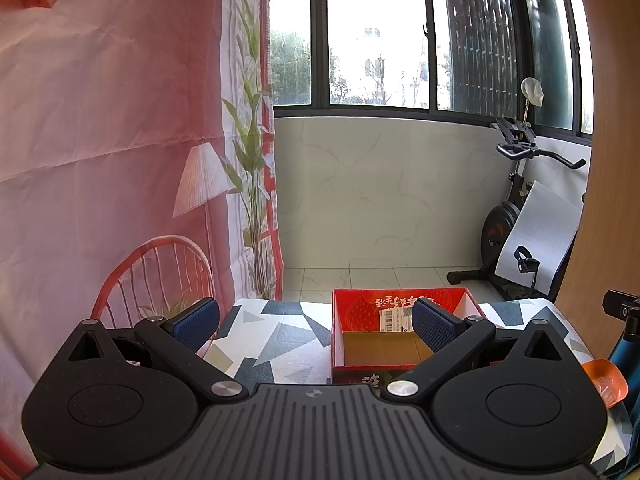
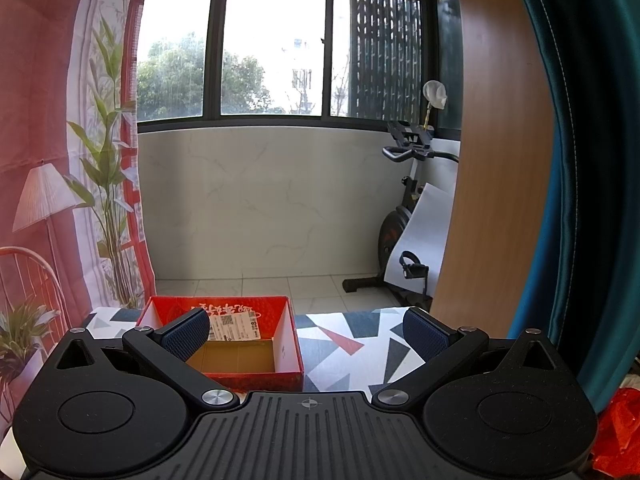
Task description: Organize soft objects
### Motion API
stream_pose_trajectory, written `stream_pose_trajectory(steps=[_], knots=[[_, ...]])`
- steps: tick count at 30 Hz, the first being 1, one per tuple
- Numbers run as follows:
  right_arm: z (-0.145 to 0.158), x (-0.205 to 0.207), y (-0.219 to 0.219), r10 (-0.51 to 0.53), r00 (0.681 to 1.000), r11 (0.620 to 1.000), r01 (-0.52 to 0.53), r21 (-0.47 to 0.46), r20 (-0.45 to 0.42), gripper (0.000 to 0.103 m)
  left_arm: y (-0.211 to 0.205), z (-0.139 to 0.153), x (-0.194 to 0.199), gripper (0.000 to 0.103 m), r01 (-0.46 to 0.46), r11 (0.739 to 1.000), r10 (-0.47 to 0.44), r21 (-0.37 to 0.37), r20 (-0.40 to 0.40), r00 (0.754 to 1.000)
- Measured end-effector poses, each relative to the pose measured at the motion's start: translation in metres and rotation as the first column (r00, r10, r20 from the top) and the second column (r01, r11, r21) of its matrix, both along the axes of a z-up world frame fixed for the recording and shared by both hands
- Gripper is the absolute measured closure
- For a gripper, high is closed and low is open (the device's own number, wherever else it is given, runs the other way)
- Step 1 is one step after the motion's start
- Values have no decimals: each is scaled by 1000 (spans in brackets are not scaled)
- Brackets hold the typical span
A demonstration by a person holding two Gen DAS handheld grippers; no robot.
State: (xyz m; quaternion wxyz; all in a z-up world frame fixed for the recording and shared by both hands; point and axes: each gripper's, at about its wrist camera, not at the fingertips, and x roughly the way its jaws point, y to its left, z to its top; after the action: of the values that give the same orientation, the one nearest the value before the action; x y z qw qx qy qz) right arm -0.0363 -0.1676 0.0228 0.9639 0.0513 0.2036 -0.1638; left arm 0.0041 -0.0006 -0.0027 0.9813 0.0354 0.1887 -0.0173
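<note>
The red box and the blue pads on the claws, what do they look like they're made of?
Red box: likely cardboard, glossy printed outside, with a plain brown corrugated-looking floor and a stuck-on label. Blue pads: probably rubber or a similar grippy material, matte, with a fine dotted texture.

Left tool point(image 1: 316, 326), right tool point(image 2: 306, 336): black ribbed bodies, silver pivot screws, blue textured pads point(image 1: 430, 326).

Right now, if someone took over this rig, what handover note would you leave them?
Left claw: open, holding nothing, raised over the table.
Right claw: open, holding nothing.
The red box sits on the patterned tablecloth, open-topped, only bare cardboard showing on its floor.
No soft objects are clearly in view; something orange at the table's right edge cannot be identified.
Done: nothing packed yet.
Left: find the soft items, then probably place them in the box.
</note>
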Motion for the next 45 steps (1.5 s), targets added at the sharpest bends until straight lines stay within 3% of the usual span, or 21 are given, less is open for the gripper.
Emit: stream_pose_trajectory(steps=[18, 26, 35, 41, 45], knots=[[-3, 2, -1, -4, 1000, 1000, 4, 6, 2, 0, -1, -2, 3, 0, 1, 1000, -1, -2, -8, 1000], [-24, 7, -11, 47, 998, 994, -50, 93, 36, 0, 3, -14, 14, 0, -3, 1000, 2, -6, -56, 998], [-84, 27, -26, 98, 995, 960, -103, 261, 30, 0, 9, -61, 45, 0, -2, 1000, 2, 2, -173, 985], [-136, 44, -25, 117, 993, 961, -105, 256, -32, 0, 18, -102, 63, 0, -22, 1000, 21, 0, -238, 971], [-166, 53, -17, 104, 988, 976, -80, 200, -111, 0, 24, -131, 69, 1, 0, 999, -13, -52, -244, 970]])
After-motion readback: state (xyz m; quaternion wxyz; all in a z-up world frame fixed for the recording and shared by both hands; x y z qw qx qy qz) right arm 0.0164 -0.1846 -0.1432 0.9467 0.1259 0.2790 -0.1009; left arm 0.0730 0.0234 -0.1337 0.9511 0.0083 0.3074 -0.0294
